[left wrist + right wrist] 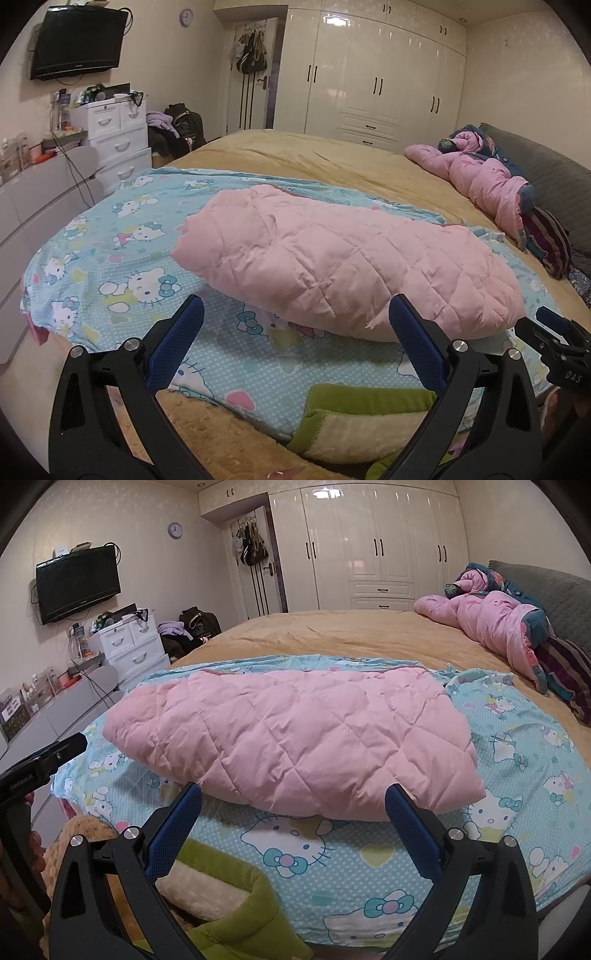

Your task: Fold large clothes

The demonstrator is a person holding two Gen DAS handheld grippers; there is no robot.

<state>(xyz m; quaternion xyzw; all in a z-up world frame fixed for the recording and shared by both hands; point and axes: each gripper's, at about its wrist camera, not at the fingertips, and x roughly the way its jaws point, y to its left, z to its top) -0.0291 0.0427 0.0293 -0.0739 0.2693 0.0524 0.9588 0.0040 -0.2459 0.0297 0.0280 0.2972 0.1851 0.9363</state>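
Two wrist views of a bed during garment folding. The left claw point(295, 332) stood wide open, its blue-padded fingers point(181, 343) spread apart and holding nothing; they hovered just short of the near edge of the pink quilted garment point(332, 258). The right claw point(293, 812) was likewise spread open and empty, its tips just before the same near edge. The garment lay folded into a long, puffy bundle across the middle of a light-blue cartoon-cat sheet point(369, 867), which was spread over the foot end of the bed point(332, 158) on its tan cover. A green-and-cream blanket point(362, 417) lay below the sheet's near edge, between the fingers of the left claw. A second pink padded garment point(491, 624) lay crumpled near the grey headboard point(546, 590), well apart from the folded one. White wardrobes point(369, 546), a white drawer unit point(118, 140) and a wall-mounted television point(79, 40) formed the background.
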